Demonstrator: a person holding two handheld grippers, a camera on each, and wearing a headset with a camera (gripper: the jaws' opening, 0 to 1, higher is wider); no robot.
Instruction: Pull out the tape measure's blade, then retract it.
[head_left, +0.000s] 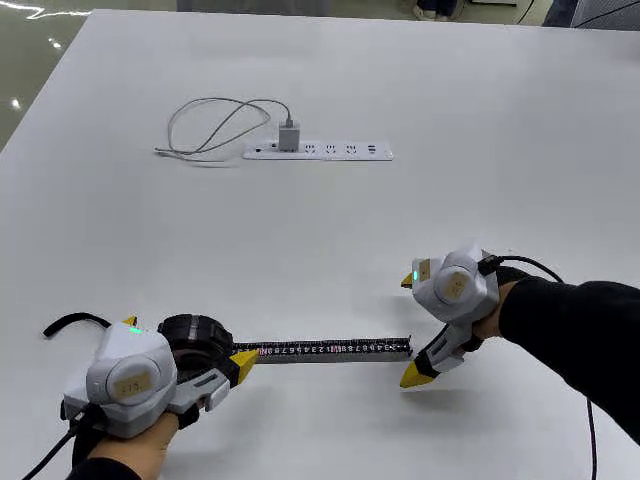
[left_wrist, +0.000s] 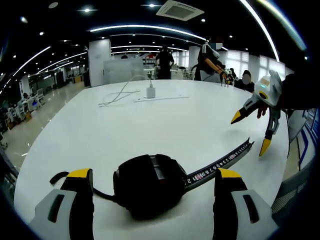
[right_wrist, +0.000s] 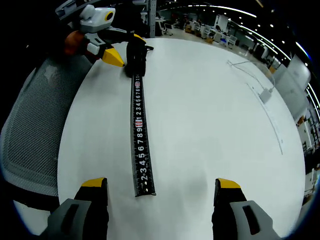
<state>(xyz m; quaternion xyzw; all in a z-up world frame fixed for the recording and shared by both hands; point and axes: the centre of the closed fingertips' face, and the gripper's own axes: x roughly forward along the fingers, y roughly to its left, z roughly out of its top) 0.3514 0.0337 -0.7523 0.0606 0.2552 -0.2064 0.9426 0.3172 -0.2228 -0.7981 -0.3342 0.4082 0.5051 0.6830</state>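
Blade (head_left: 330, 349), in the head view, lies drawn out rightward from the case (head_left: 197, 337) at near left of the white desk (head_left: 400, 220). Left gripper view: left tongs (left_wrist: 154, 174) gape around the case, gripping nothing, office beyond. Right gripper view: right tongs (right_wrist: 161, 183) wide, blade tip loose between; unheld, it may whip back.

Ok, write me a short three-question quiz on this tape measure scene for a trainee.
1. True or false: the blade sits fully inside the case.
2. What is plugged into the power strip? A) a white charger B) a lamp C) nothing
3. Fill in the gap: the right gripper has its jaws ___, one on either side of the blade's end.
Key: 1 false; 2 A; 3 open.
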